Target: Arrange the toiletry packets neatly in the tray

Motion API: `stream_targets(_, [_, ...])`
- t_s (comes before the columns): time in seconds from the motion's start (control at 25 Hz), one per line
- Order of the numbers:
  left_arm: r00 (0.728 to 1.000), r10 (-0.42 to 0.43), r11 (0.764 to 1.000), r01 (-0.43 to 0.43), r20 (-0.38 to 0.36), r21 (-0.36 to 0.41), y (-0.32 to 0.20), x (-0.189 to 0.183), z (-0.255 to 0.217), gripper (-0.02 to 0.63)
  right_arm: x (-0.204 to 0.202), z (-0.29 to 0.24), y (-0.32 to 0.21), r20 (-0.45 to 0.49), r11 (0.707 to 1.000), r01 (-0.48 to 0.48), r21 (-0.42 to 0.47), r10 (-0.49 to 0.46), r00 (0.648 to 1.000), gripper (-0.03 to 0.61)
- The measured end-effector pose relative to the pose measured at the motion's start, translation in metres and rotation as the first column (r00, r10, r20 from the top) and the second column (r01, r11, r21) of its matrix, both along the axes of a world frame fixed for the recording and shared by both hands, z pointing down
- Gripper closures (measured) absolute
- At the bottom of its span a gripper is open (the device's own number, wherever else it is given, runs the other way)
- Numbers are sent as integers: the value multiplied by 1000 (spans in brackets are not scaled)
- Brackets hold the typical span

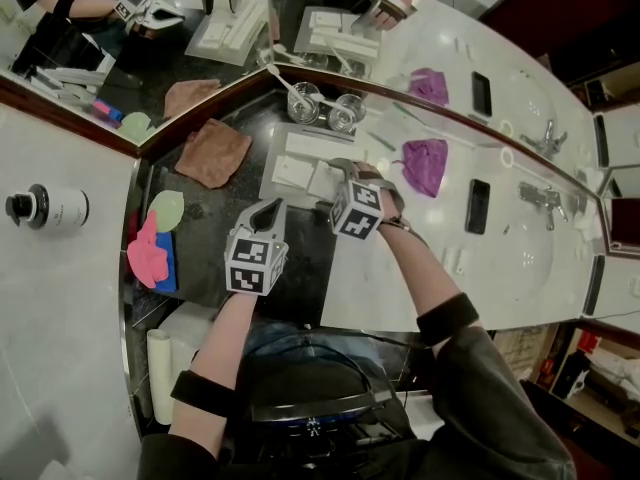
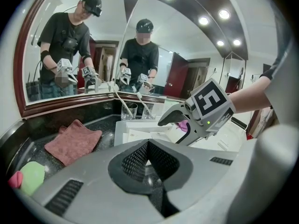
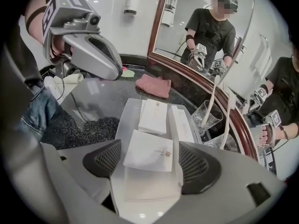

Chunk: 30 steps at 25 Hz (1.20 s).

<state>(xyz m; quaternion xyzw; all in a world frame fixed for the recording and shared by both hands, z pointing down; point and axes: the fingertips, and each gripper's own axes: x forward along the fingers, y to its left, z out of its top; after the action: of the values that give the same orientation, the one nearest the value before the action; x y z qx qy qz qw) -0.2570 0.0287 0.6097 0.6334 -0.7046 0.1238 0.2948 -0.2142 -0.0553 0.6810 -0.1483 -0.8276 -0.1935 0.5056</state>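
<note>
The white tray (image 1: 283, 146) sits on the dark counter in front of the mirror. It holds several white toiletry packets. In the right gripper view a square packet (image 3: 150, 150) lies on top of another packet (image 3: 147, 186), both between my right gripper's (image 3: 150, 161) wide-open jaws. Farther in lie a flat packet (image 3: 154, 115) and a long box (image 3: 180, 122). In the head view the right gripper (image 1: 345, 166) hangs over the tray's near end. My left gripper (image 2: 148, 144) is shut and empty, hovering over the dark counter left of the tray (image 2: 122, 129).
Two glasses (image 1: 322, 108) with white sticks stand behind the tray. A brown-pink cloth (image 1: 213, 153) lies to its left, a purple cloth (image 1: 425, 163) and a black phone (image 1: 478, 206) to its right by the sink tap (image 1: 535, 196). Pink and green items (image 1: 150, 243) sit far left.
</note>
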Motion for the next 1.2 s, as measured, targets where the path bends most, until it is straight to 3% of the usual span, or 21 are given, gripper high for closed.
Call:
stream_targets(0.2, [1000, 14, 1000, -14, 4, 2, 0, 8, -11, 612, 7, -18, 7, 36, 999, -18, -28, 19, 999, 167])
stream_targets(0.36, [1000, 21, 1000, -21, 22, 17, -1, 16, -26, 612, 16, -47, 14, 102, 994, -66, -92, 75, 992, 225])
stream_targets(0.6, [998, 24, 999, -26, 62, 40, -2, 34, -52, 612, 41, -102, 9, 238, 970, -205, -134, 232, 943, 478])
stream_targets(0.72, [996, 29, 998, -33, 79, 59, -4, 46, -67, 612, 59, -126, 3, 297, 932, -295, -209, 348, 889, 541])
stream_targets(0.84, [996, 36, 996, -43, 83, 78, -5, 62, -81, 612, 81, -148, -4, 330, 883, -377, -280, 457, 826, 561])
stream_targets(1.04, [995, 55, 994, -63, 80, 92, -5, 89, -94, 612, 127, -160, -11, 343, 791, -476, -384, 601, 722, 565])
stream_targets(1.2, [998, 56, 993, -59, 29, 102, -5, 107, -98, 612, 162, -163, -16, 342, 716, -530, -455, 690, 638, 565])
